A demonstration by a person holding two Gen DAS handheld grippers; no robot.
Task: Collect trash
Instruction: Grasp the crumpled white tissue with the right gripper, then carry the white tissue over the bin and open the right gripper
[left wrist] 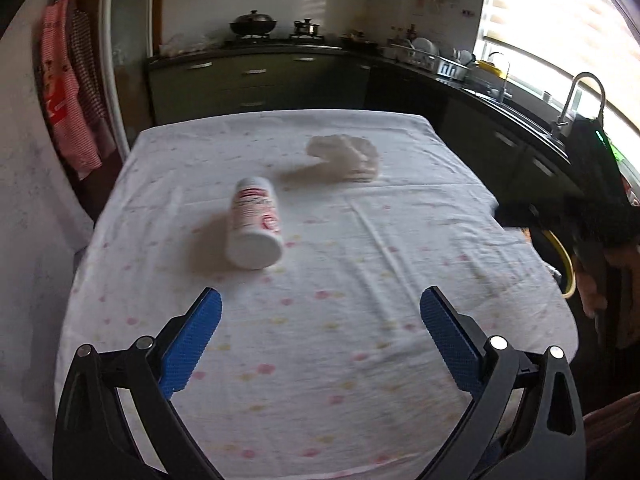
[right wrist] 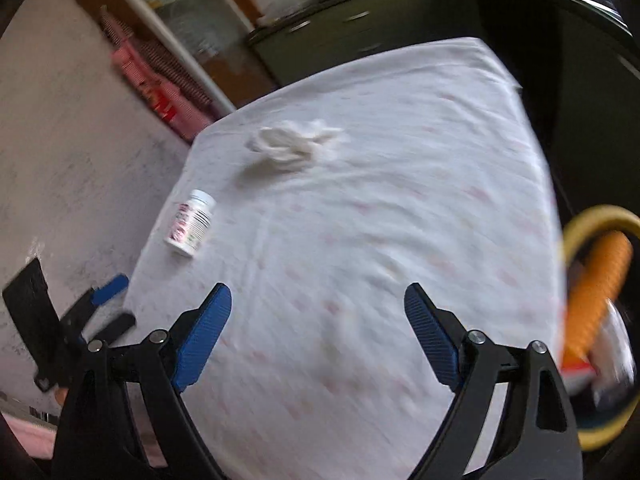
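A white pill bottle [left wrist: 254, 224] with a red label lies on its side on the white cloth-covered table [left wrist: 360, 360]; it also shows in the right wrist view [right wrist: 190, 224]. A crumpled white tissue [left wrist: 346, 157] lies farther back, also in the right wrist view [right wrist: 292, 145]. My left gripper [left wrist: 321, 308] is open and empty, above the table just short of the bottle. My right gripper [right wrist: 318, 304] is open and empty over the table's near part. The left gripper's fingers [right wrist: 110, 285] show at the left in the right wrist view.
A yellow-rimmed bin [right wrist: 600, 320] holding an orange item and other trash sits off the table's right edge. Kitchen counters with a stove [left wrist: 276, 36] and sink [left wrist: 560, 120] lie behind. Red cloths [left wrist: 68, 92] hang on the left wall.
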